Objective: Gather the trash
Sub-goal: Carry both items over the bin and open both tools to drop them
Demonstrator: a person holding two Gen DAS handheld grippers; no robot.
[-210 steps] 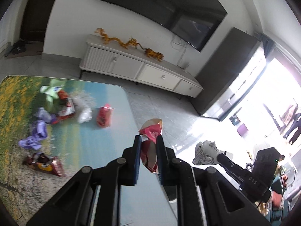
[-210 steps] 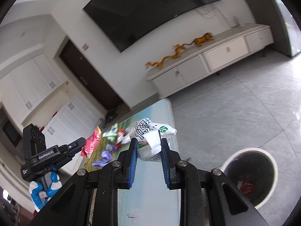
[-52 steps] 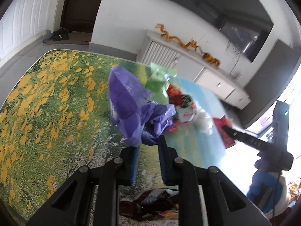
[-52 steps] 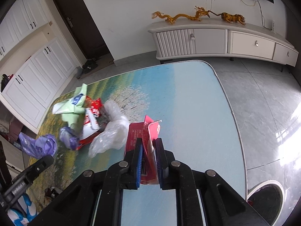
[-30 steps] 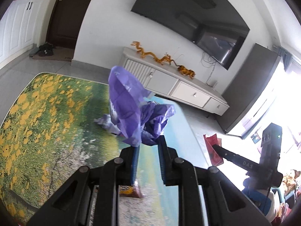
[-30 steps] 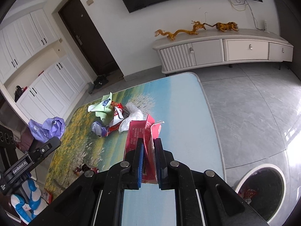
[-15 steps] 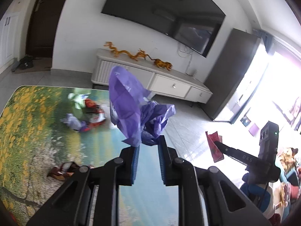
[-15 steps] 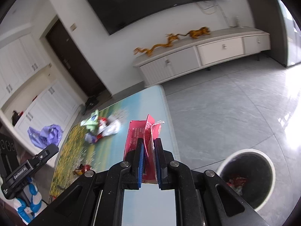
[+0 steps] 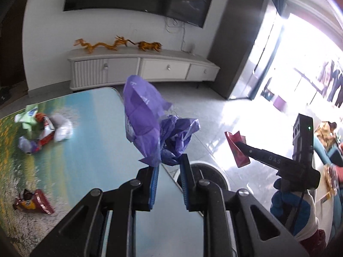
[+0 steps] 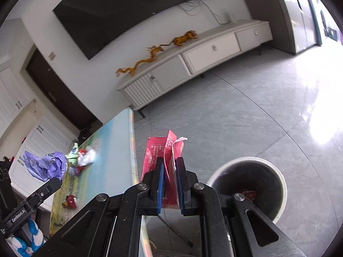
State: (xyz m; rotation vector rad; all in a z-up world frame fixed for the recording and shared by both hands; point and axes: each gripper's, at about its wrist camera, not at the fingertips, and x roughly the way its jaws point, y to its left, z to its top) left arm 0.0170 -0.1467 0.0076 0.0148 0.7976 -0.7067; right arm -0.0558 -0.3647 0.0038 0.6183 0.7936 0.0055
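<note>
Left gripper clamped on purple bag, bag bunched above fingertips, held in air past table edge. Right gripper clamped on pink carton, held over floor just beside table edge. Bin on floor at right of carton, red scrap inside. On table: wrapper pile near far end, brown-red packet apart from it, nearer camera. Both grippers tilted downward.
</note>
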